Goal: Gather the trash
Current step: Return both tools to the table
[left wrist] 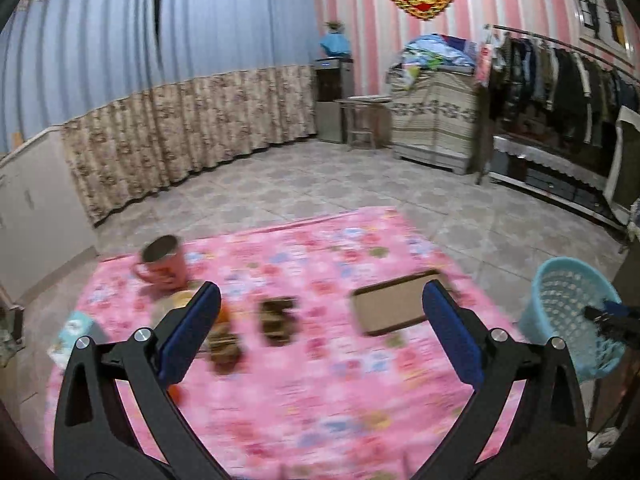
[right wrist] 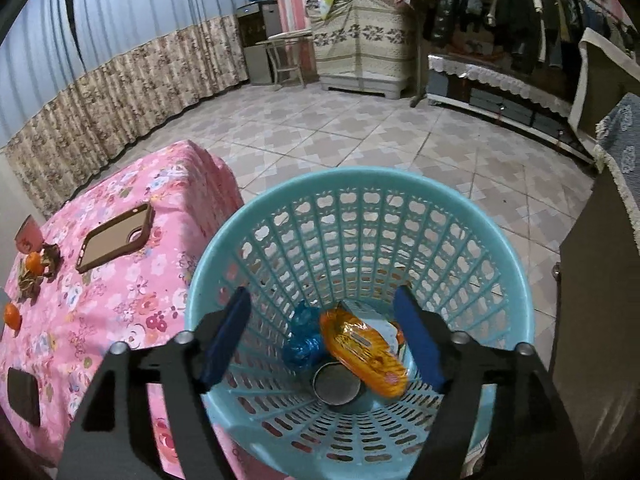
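Observation:
My left gripper [left wrist: 322,288] hangs open and empty above the pink flowered tablecloth [left wrist: 320,400]. Blurred brown scraps [left wrist: 278,322] lie between and beyond its fingers, with another clump [left wrist: 226,350] by the left finger. My right gripper [right wrist: 322,294] is open over the light blue mesh basket [right wrist: 360,178], nothing between its pads. In the basket lie an orange wrapper [right wrist: 364,354], a crumpled blue wrapper [right wrist: 302,344] and a round tin [right wrist: 336,384]. Dried peel scraps [right wrist: 30,284] sit near the table's far left.
A brown phone case [right wrist: 116,238] lies on the table near the basket [left wrist: 568,312]. A pink mug [left wrist: 164,264], two oranges [right wrist: 34,262] [right wrist: 12,316] and a dark flat object [right wrist: 24,396] are also on the cloth. Tiled floor, curtains and a clothes rack surround the table.

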The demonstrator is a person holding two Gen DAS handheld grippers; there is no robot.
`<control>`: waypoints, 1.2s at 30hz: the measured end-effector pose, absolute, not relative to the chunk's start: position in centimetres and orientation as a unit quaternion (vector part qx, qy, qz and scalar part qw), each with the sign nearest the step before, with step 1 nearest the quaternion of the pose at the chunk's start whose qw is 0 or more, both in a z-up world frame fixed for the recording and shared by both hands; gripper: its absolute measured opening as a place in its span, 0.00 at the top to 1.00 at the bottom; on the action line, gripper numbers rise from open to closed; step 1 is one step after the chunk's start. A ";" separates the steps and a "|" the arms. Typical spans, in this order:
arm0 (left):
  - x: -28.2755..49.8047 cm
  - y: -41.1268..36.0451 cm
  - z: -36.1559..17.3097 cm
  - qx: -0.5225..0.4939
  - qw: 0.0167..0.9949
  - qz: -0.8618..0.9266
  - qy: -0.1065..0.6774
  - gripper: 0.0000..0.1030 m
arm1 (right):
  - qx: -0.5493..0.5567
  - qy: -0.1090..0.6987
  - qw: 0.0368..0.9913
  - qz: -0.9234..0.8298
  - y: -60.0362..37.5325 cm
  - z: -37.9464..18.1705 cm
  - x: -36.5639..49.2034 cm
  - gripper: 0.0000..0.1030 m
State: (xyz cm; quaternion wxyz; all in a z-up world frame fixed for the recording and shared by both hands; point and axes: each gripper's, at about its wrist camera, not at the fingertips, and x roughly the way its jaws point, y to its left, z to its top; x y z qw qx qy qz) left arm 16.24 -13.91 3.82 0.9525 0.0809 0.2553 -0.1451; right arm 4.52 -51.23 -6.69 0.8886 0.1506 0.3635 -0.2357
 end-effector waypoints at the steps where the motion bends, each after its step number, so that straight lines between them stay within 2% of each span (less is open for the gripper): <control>1: 16.4 -12.5 3.9 0.081 0.954 -0.135 0.256 0.05 | 0.147 0.355 0.892 -0.240 -50.7 -6.3 4.3 0.20; 7: 18.2 -4.6 3.4 0.073 0.957 -0.080 0.270 0.05 | 0.114 0.303 0.918 -0.231 -46.5 -2.9 4.3 0.11; 18: 22.8 4.6 -1.0 -0.003 0.942 -0.033 0.334 0.05 | 0.045 0.288 0.946 -0.144 -36.0 -1.1 10.8 0.10; 30: 24.1 5.2 -6.7 -0.024 0.919 -0.038 0.391 0.05 | -0.014 0.285 0.956 -0.070 -26.3 -0.6 17.2 0.09; 36: 24.4 3.4 -8.0 0.011 0.915 -0.049 0.401 0.06 | -0.012 0.296 0.954 -0.050 -23.8 -1.6 19.5 0.09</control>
